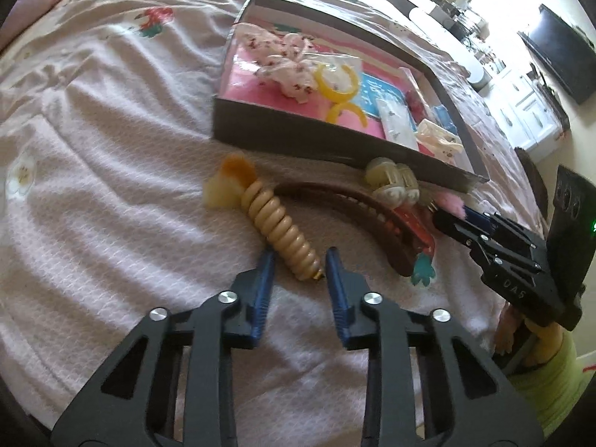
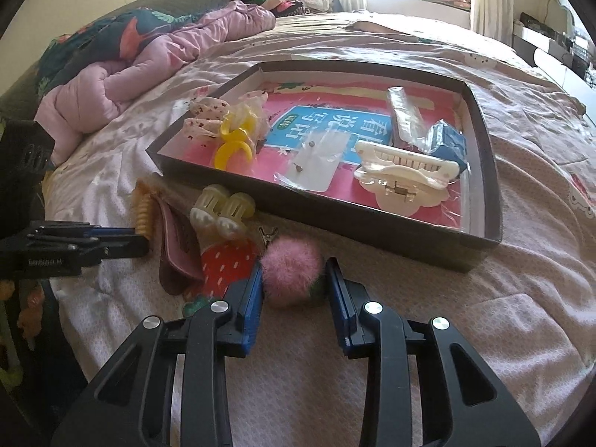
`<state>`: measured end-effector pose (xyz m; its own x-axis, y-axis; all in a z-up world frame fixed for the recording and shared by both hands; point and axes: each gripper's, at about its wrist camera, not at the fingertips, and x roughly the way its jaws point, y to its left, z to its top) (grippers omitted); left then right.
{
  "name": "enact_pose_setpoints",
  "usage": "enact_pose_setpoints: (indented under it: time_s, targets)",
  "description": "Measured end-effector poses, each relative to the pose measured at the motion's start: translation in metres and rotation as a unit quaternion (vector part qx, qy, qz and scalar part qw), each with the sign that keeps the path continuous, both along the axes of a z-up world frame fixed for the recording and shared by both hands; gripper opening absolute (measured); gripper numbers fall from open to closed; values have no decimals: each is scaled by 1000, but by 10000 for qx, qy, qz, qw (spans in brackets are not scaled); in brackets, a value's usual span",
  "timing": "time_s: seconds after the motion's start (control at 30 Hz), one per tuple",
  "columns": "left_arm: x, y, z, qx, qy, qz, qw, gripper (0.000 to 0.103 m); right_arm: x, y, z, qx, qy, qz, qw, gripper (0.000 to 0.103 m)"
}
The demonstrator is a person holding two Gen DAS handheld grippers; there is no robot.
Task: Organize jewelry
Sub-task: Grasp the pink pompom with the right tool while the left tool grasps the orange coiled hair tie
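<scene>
From the left wrist view we see our left gripper (image 1: 298, 264) with its jaws apart, the narrow tip of the beige spiral hair tie (image 1: 277, 229) lying between the blue pads (image 1: 265, 279) without being squeezed. That hair tie runs from the tip near our pads up and to the left, ending in a yellow-orange fluffy tuft (image 1: 229, 182) that points toward the near left corner of the box (image 1: 298, 138). The right wrist view shows only its ribbed end (image 2: 143, 210), half hidden behind the left gripper.

Beside the hair tie, the brown curved hair clip (image 1: 357, 212) arcs along the near wall of the box, its teeth facing the box. A pale translucent claw clip (image 1: 391, 182) lies against that same wall.

From the right wrist view we see what the left hardly shows: our right gripper (image 2: 294, 279) is spread wide around a pink fluffy pompom clip (image 2: 292, 272), the left pad touching the fluff, the right pad just beside it. Its small metal clip end points toward the box. To its left lies a red strawberry-patterned clip (image 2: 227, 264).

This view also looks fully into the box (image 2: 480, 156): a white claw clip (image 2: 404, 171) lies crosswise near the near right corner, two yellow rings (image 2: 234, 145) and floral fabric bows (image 2: 208, 119) near the left corner, a clear packet (image 2: 316, 164) between them. The box sits on the pink bedspread (image 2: 428, 335).
</scene>
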<state>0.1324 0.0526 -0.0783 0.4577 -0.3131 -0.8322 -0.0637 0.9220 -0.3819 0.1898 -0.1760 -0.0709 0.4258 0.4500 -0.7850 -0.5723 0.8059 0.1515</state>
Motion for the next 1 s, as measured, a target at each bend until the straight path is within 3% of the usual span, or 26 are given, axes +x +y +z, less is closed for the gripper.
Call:
enact_pose_setpoints:
  time_s: [0.2, 1.0]
  targets:
    - [-3, -5, 2, 213, -90, -56, 9997, 13, -3, -5, 2, 25, -48, -55, 10000, 31]
    - [-50, 2, 62, 915, -940, -153, 9912, 10, -38, -6, 38, 250, -328, 131, 9991, 31]
